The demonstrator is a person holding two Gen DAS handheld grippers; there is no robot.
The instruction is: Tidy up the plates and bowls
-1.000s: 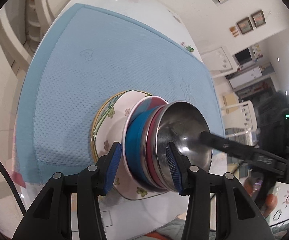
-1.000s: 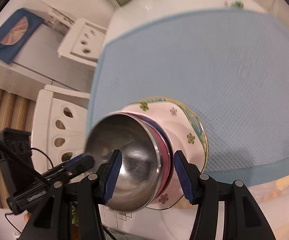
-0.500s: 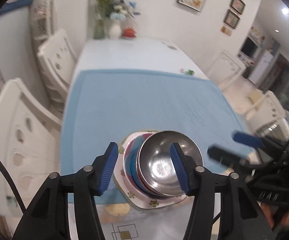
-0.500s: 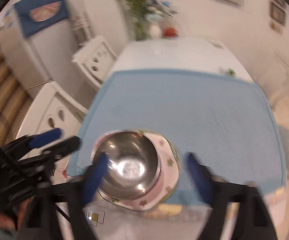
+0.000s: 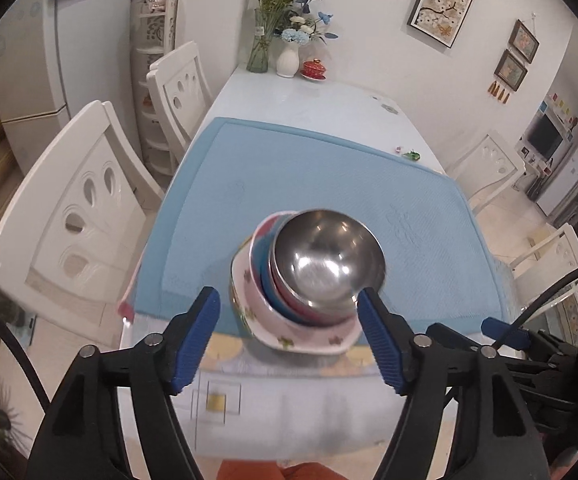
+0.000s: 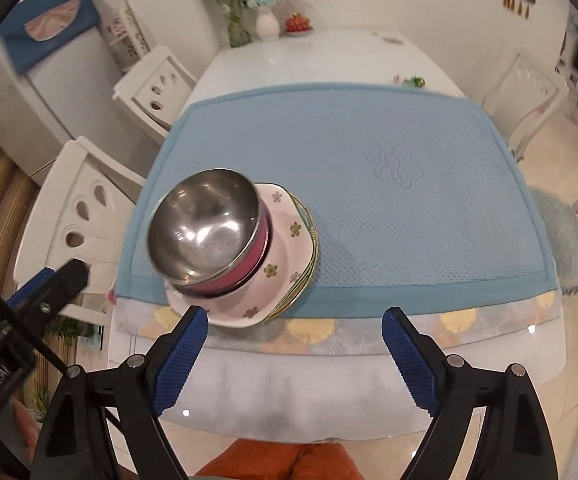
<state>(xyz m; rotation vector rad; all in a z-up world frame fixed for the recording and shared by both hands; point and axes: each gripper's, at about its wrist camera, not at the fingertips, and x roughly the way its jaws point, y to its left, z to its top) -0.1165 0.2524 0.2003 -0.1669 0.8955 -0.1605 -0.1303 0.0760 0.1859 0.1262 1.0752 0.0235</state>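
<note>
- Steel bowl (image 5: 327, 258) is sitting atop nested pink and blue bowls (image 5: 273, 280) on floral plates (image 6: 285, 248), at the blue mat's (image 6: 409, 220) near edge; the stack is overhanging slightly and looks liable to tip if nudged.
- Left gripper (image 5: 287, 338): jaws have just been opening, nothing between them; right gripper (image 6: 295, 354): jaws are standing apart, empty; a low sweep could be clipping the bowls.

A stack of bowls (image 6: 209, 236) sits on plates (image 6: 289, 248) at the near edge of a mat (image 6: 389, 200), left of its middle. The mat lies on a table (image 6: 329, 392). Vases (image 5: 287, 60) stand at the table's far end; chairs (image 5: 77, 216) flank it.
</note>
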